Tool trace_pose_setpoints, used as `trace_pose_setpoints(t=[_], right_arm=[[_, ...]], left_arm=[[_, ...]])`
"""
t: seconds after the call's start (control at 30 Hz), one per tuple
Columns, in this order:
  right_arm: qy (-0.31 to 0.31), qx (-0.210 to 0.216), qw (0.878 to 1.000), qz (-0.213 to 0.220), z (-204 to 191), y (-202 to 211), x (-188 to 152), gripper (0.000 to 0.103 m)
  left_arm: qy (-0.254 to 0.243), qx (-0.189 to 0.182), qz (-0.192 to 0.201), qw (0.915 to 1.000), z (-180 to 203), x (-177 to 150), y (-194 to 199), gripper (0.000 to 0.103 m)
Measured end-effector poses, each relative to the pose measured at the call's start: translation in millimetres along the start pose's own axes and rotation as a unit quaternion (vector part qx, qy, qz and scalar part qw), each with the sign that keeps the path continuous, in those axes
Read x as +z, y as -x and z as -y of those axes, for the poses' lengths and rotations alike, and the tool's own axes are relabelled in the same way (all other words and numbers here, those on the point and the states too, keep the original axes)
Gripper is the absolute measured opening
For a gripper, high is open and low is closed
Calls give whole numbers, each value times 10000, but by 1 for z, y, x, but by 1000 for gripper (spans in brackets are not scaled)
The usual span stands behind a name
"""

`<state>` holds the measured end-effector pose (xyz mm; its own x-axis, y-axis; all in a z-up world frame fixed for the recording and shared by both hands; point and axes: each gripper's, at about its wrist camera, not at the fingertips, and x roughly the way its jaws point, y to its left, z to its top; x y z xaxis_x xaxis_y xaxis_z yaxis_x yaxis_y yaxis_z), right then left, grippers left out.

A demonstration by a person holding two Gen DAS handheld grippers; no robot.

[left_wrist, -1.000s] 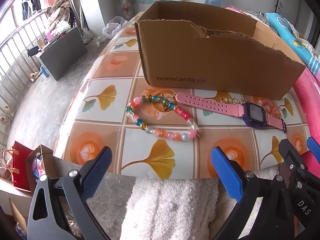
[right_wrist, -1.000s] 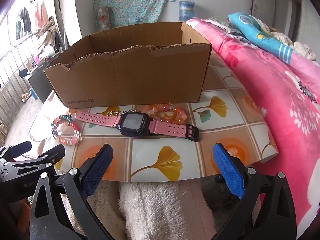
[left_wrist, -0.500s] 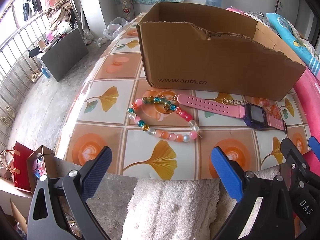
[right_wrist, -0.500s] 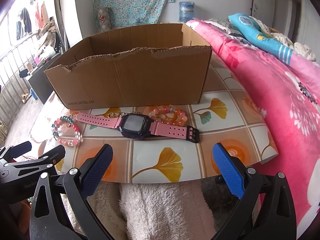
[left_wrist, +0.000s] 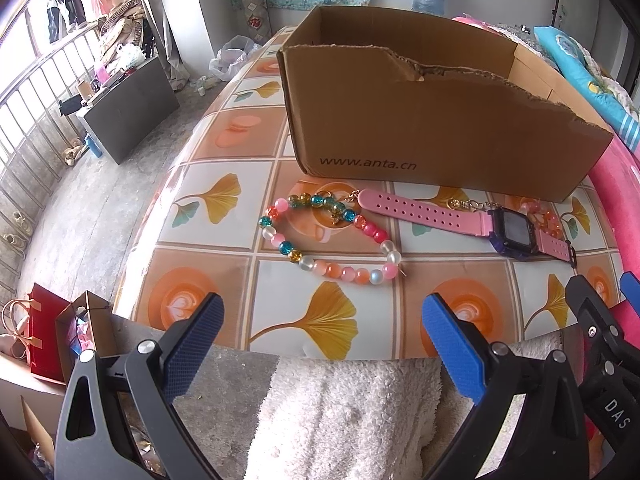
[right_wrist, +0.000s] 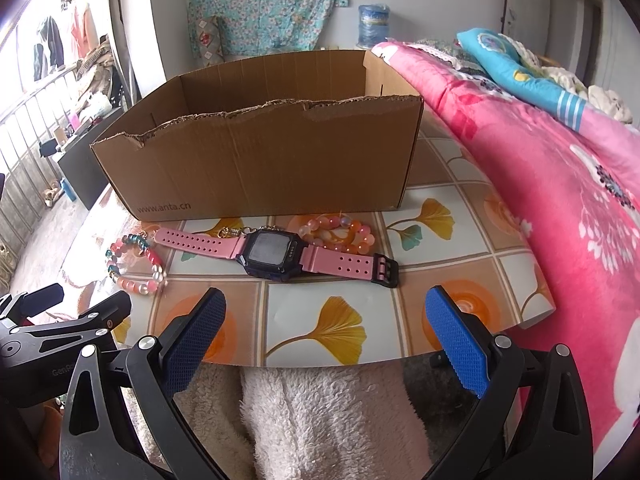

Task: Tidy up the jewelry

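Note:
A multicoloured bead bracelet (left_wrist: 328, 236) (right_wrist: 134, 264) lies on the tiled table beside a pink-strapped watch (left_wrist: 468, 222) (right_wrist: 276, 254). Behind the watch sits an orange-pink bead bracelet (right_wrist: 344, 232) (left_wrist: 544, 218), with a small gold chain (right_wrist: 230, 232) near the strap. An open cardboard box (left_wrist: 432, 120) (right_wrist: 264, 160) stands just behind them. My left gripper (left_wrist: 320, 332) hangs open over the table's near edge, short of the multicoloured bracelet. My right gripper (right_wrist: 324, 328) is open too, short of the watch. Both hold nothing.
A pink floral blanket (right_wrist: 560, 200) borders the table on the right. A white fluffy cloth (left_wrist: 340, 412) lies below the front edge. On the left the table (left_wrist: 192, 280) drops to a concrete floor with a red bag (left_wrist: 40, 344) and a dark cabinet (left_wrist: 128, 108).
Both grippers have crept slightly forward toward the table, so the jewelry sits a little nearer in each view. Nothing was taken hold of or moved.

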<state>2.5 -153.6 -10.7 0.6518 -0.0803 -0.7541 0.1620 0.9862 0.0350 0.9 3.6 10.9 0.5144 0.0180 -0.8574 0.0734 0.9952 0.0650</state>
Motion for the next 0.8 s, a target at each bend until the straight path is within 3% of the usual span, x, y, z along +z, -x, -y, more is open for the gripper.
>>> trace_pose_setpoints(t=[0.43,0.6,0.8], right_arm=[[-97,21,9999,79,5,3,1,96],[-122,238,9994,235,6,5,-1,96],[183,890,9952,357,-16,3,4,90]], left_arm=[[104,27,319,9994,-21,0,5,97],[137,-44,548,9984,-41,-3,7,97],[66,-648,1036,9925,-65,-4,7,97]])
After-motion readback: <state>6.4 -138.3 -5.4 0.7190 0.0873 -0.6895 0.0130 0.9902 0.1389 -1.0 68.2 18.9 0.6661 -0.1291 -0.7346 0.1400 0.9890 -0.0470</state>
